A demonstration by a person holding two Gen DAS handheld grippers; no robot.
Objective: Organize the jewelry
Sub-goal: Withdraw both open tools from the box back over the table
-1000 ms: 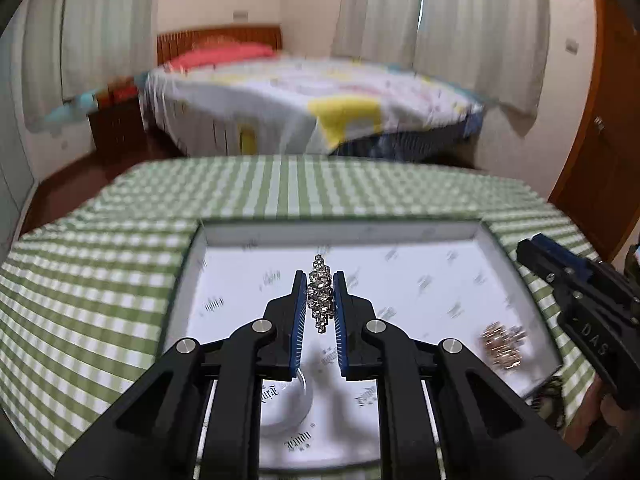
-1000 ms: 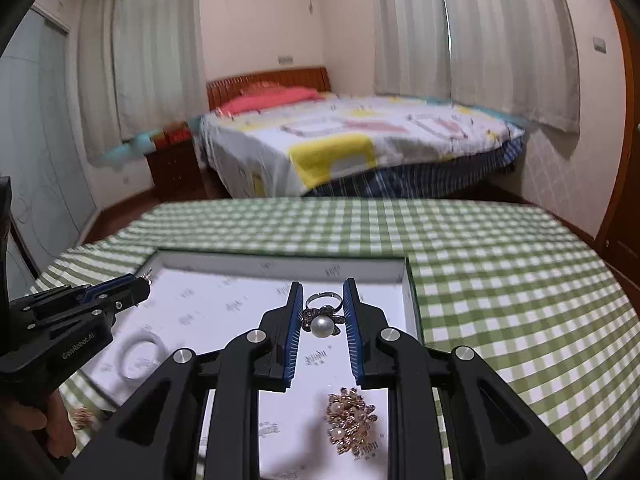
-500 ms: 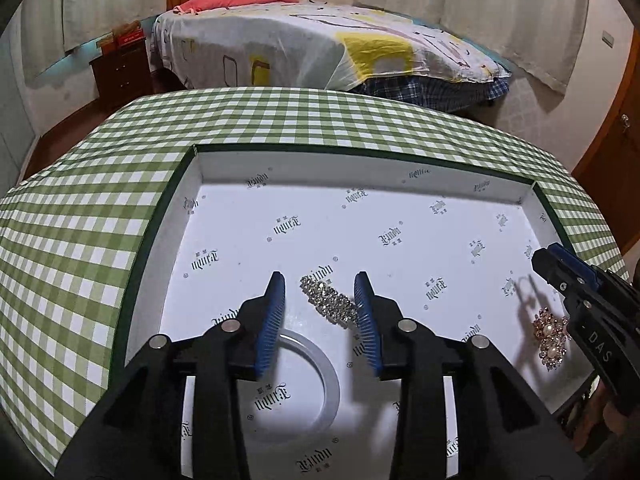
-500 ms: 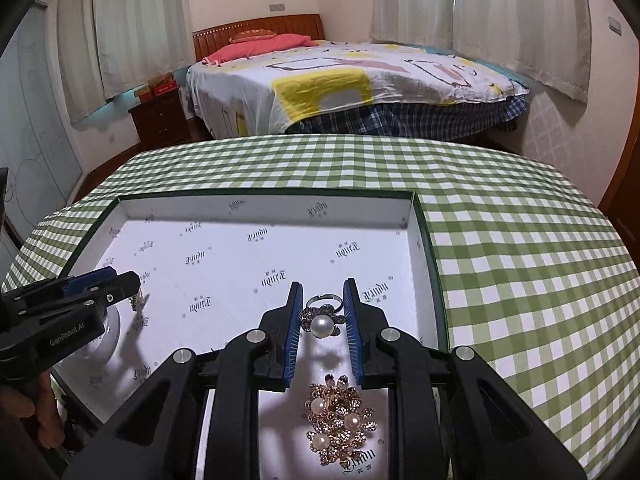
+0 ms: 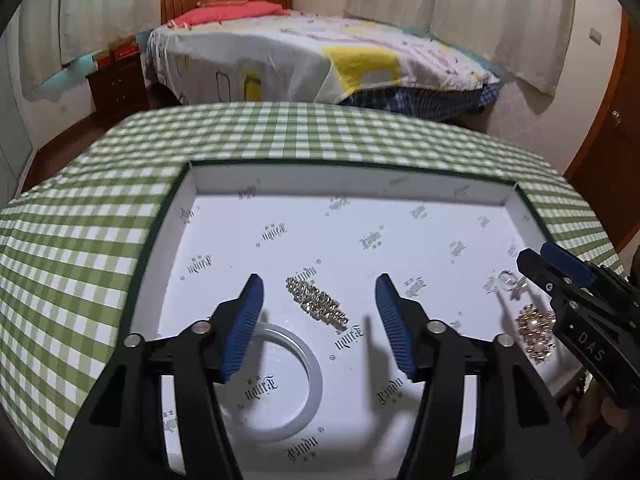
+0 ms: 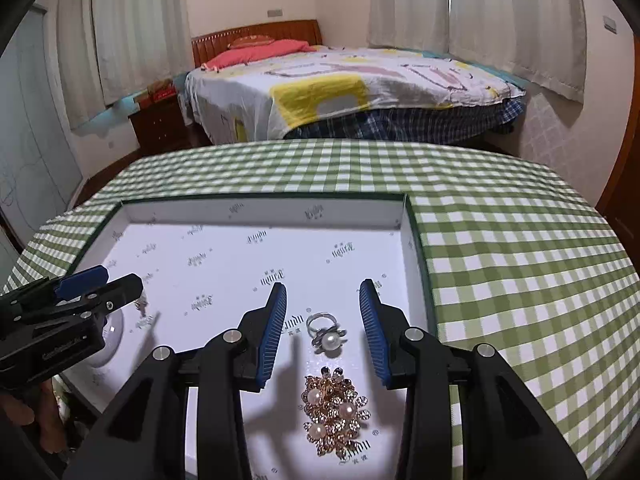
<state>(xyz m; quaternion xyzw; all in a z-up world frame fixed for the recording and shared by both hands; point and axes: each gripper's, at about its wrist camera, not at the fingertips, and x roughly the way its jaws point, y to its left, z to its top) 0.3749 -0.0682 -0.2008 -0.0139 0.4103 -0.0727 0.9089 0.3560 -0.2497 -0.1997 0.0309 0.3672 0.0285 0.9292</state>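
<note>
A shallow white box (image 5: 188, 200) (image 6: 408, 232) lies on the green checked table. In the left wrist view a rhinestone bar piece (image 5: 317, 305) lies flat on the box floor between the spread fingers of my left gripper (image 5: 318, 312), whose jaws are opening with no pad touching it. A white bangle (image 5: 310, 368) rests just nearer. In the right wrist view a pearl ring (image 6: 326, 330) lies on the box floor between the fingers of my right gripper (image 6: 323, 320), its jaws opening and clear of it. A gold pearl brooch (image 6: 334, 410) (image 5: 534, 330) lies below the ring.
The green checked tablecloth (image 6: 500, 260) surrounds the box. A bed (image 5: 312, 52) and a dark nightstand (image 5: 116, 84) stand beyond the table, curtains behind. Each gripper shows at the other view's edge: the right (image 5: 568, 280), the left (image 6: 80, 300).
Both grippers let go. The left one released the rhinestone piece, which now lies on the box floor, and spread wide. The right one lowered and opened off the pearl ring.
</note>
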